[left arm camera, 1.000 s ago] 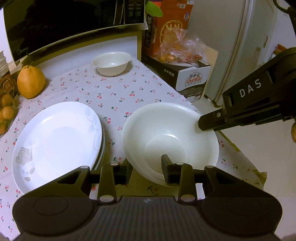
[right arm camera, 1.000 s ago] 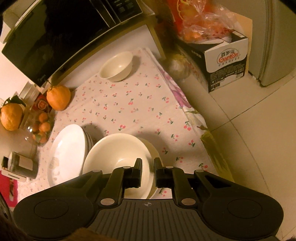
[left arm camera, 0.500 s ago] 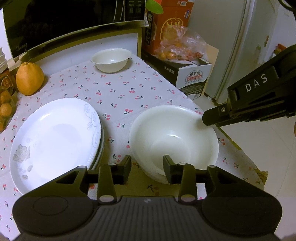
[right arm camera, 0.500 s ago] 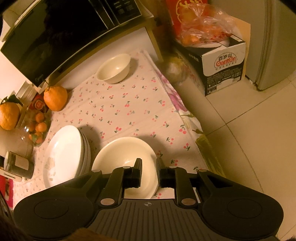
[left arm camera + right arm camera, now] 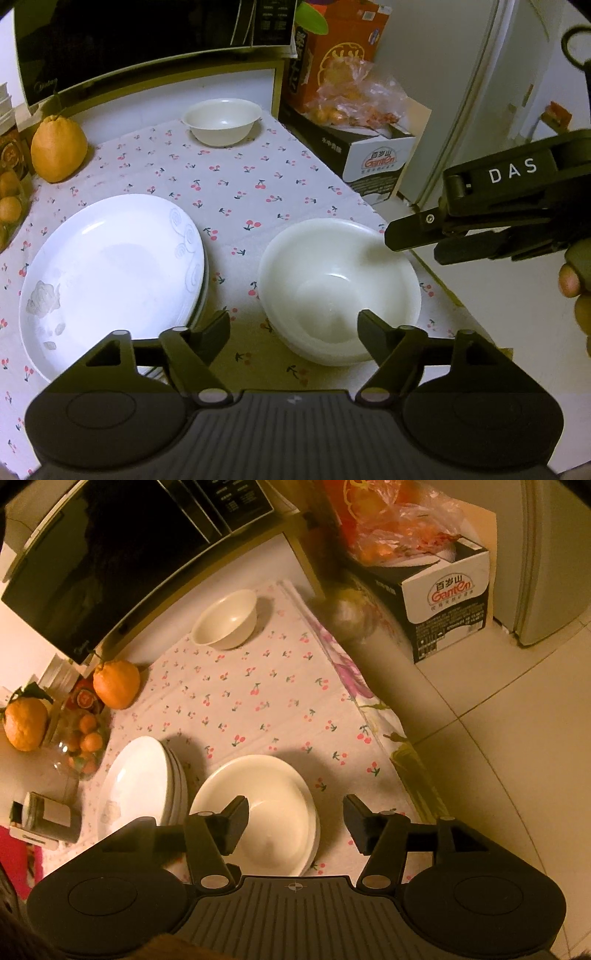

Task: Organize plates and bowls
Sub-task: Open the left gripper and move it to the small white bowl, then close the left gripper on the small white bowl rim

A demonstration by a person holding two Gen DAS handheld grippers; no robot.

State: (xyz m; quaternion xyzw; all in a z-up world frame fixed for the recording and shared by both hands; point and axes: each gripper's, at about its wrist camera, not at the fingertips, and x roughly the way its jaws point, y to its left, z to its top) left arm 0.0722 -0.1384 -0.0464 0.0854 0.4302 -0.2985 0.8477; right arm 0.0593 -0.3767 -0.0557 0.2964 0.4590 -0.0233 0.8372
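A stack of large white bowls (image 5: 340, 284) sits on the cherry-print tablecloth (image 5: 236, 192) near its right edge; it also shows in the right wrist view (image 5: 269, 812). A stack of white plates (image 5: 110, 273) lies to its left, and also shows in the right wrist view (image 5: 140, 794). A small white bowl (image 5: 221, 120) stands at the far end, also in the right wrist view (image 5: 225, 618). My left gripper (image 5: 293, 326) is open and empty, above the near rim of the bowl stack. My right gripper (image 5: 295, 816) is open and empty above the stack's right rim; one of its fingers (image 5: 413, 230) shows from the side.
A microwave (image 5: 140, 40) stands behind the table. A large orange fruit (image 5: 57, 147) and a glass bowl of small oranges (image 5: 81, 742) sit at the left. A cardboard box (image 5: 376, 158) with bagged oranges stands on the floor to the right, beside a fridge (image 5: 480, 92).
Both grippers have opened and let go of the large bowl, which now rests on the bowl stack. Both have drawn back slightly.
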